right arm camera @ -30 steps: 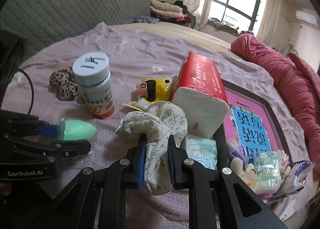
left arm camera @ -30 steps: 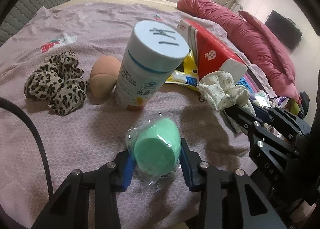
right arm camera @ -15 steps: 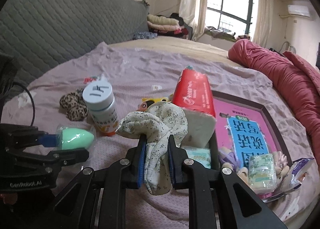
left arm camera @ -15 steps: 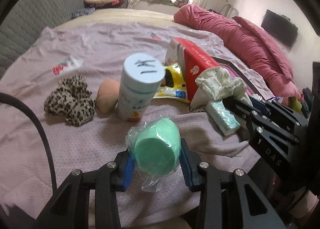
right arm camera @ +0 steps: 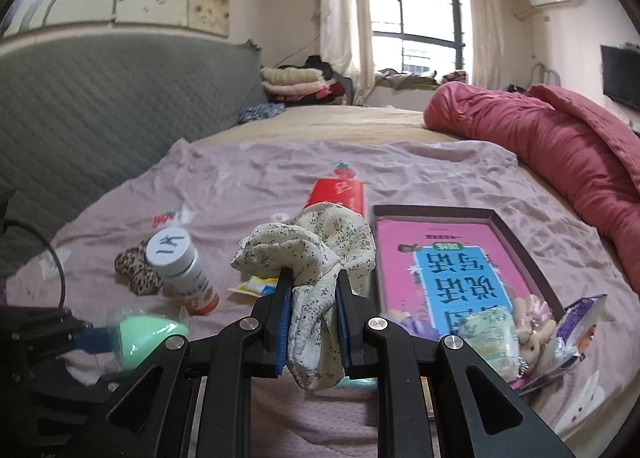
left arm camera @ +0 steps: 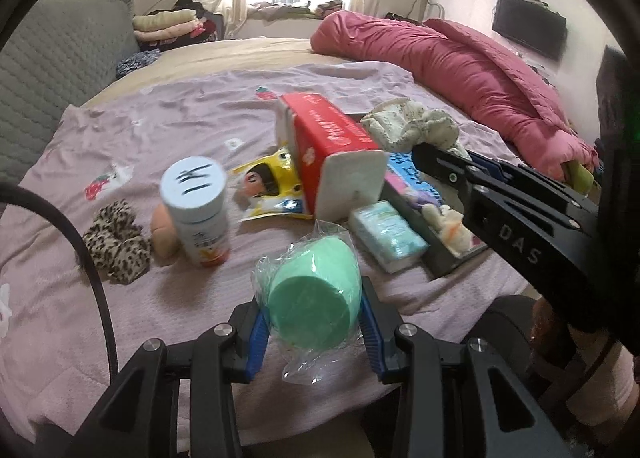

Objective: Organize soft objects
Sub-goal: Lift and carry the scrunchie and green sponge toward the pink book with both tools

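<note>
1. The left tongs are clamped on a green sponge wrapped in clear plastic, with the blue pads pressed against both of its sides. It hangs clear of the bedspread.
2. The right tongs are squeezed tight on a bunched floral scrunchie. Most of the cloth puffs out above the pads and a tail droops below them.
3. Seen from the left side, the right tongs carry that scrunchie above the far end of a dark tray.
4. Under both tools lies a pink bedspread, rumpled in places.
5. Just past the green sponge stands a white bottle with a marked lid. A peach sponge sits right beside it, and a leopard scrunchie lies next to that.
6. A red tissue pack stands tilted, leaning against the tray's side, with a yellow snack packet beside it.
7. A small tissue packet lies near the tray's near corner.
8. The tray holds a pink book, another small tissue packet and some little plush things that are hard to make out.
9. A rolled red quilt lies along the far right side of the bed.
</note>
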The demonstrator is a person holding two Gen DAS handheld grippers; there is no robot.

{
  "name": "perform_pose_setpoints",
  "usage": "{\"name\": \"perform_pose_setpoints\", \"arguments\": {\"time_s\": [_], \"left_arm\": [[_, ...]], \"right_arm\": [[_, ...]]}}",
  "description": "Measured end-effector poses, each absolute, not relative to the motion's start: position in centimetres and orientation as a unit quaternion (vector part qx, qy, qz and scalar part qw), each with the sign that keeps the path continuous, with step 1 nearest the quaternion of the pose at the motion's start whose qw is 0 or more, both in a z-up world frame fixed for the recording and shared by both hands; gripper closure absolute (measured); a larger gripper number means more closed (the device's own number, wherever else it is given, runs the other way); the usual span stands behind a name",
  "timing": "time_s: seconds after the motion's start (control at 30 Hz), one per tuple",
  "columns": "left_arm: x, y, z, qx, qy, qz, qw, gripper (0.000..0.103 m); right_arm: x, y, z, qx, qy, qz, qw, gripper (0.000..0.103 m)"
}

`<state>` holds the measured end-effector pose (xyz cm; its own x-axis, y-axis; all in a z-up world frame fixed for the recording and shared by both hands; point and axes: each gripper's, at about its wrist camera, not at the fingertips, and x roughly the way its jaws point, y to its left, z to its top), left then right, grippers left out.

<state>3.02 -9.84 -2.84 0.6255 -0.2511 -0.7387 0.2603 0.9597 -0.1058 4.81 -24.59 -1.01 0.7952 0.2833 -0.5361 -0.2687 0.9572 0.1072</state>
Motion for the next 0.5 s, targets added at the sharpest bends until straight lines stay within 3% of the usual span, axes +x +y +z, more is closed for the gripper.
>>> {"name": "perform_pose_setpoints", "arguments": {"time_s": [0.5], "left_arm": [[3.2, -13.0, 0.4, 0.025, 0.389, -0.144, 0.91, 0.062]], "right_arm": [[4.5, -30.9, 0.0, 0.099, 0.27, 0.096, 0.953, 0.084]]}}
